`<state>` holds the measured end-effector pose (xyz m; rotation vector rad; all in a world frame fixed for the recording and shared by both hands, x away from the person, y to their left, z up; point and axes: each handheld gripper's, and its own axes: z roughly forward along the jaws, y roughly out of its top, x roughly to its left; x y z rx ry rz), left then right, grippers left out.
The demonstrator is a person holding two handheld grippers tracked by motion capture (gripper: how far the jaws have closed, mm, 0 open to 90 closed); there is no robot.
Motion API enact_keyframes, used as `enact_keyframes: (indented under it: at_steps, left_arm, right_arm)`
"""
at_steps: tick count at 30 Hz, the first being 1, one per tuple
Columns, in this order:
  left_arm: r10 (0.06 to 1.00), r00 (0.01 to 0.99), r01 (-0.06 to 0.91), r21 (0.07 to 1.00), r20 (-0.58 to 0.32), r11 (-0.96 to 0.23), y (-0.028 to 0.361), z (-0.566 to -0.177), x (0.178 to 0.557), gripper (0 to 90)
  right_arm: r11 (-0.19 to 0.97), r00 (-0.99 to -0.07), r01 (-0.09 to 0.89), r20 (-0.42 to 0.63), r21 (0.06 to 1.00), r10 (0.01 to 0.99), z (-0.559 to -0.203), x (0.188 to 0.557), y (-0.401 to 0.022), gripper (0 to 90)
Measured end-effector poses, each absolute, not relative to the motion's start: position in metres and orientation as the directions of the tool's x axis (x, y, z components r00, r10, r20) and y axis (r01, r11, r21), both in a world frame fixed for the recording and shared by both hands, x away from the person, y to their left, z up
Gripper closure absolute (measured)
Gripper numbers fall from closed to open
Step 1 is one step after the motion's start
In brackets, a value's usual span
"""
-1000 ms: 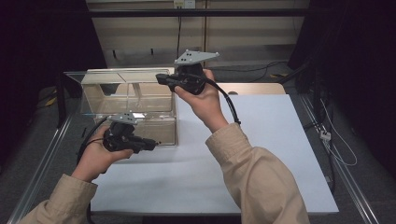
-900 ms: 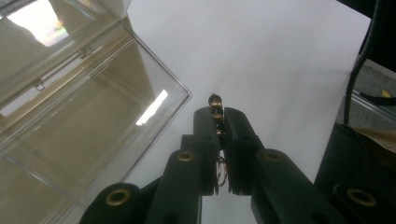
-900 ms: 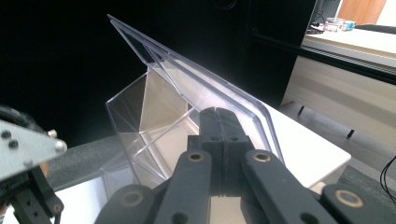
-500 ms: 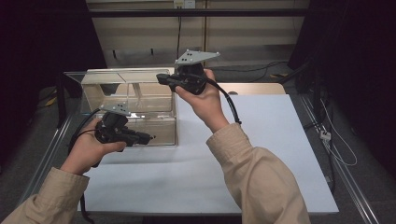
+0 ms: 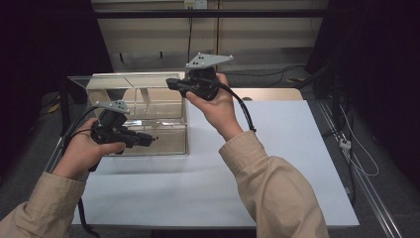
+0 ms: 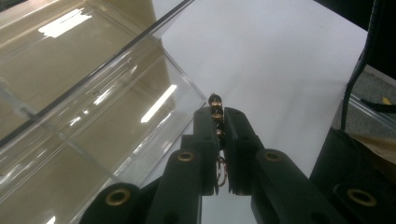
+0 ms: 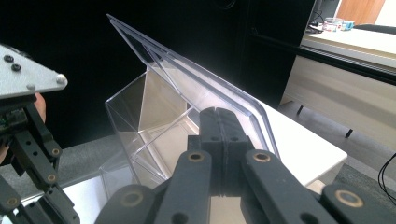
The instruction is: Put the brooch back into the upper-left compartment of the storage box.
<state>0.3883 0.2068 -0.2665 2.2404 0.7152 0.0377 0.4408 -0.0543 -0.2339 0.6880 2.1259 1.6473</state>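
One clear plastic box [image 5: 143,116], hard and glossy, rectangular with inner dividers, sits left of centre in the high view on a white sheet [image 5: 277,163] over the table. Its flat transparent lid [image 5: 126,79] is raised, hinged up along the far side.

One small beaded piece [image 6: 215,109], dark and brass-coloured beads on a thin ring, pinched in the left gripper [image 5: 148,140]; jaws clamped on it, tips just in front of the box's near wall, lower left of the frame.

Right gripper [image 5: 173,83], upper centre, jaws pressed together at the lid's edge; in the right gripper view they seem to pinch the lid [image 7: 196,74], though contact is hard to confirm.

Two grippers, two hands, two tan sleeves [image 5: 277,188].

Since a second ago: left gripper has risen and moved closer to the box front; right gripper unchanged.
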Motion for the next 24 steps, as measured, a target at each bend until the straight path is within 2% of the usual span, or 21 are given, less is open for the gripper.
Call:
enact_keyframes:
  at_steps: [24]
  left_arm:
    - [0.547,0.818,0.506,0.677,-0.178,-0.535,0.226,-0.248,0.397,84.5]
  right_arm:
    - [0.202,-0.813,0.160,0.013,0.966,0.582,-0.234,0.440,-0.054,90.0]
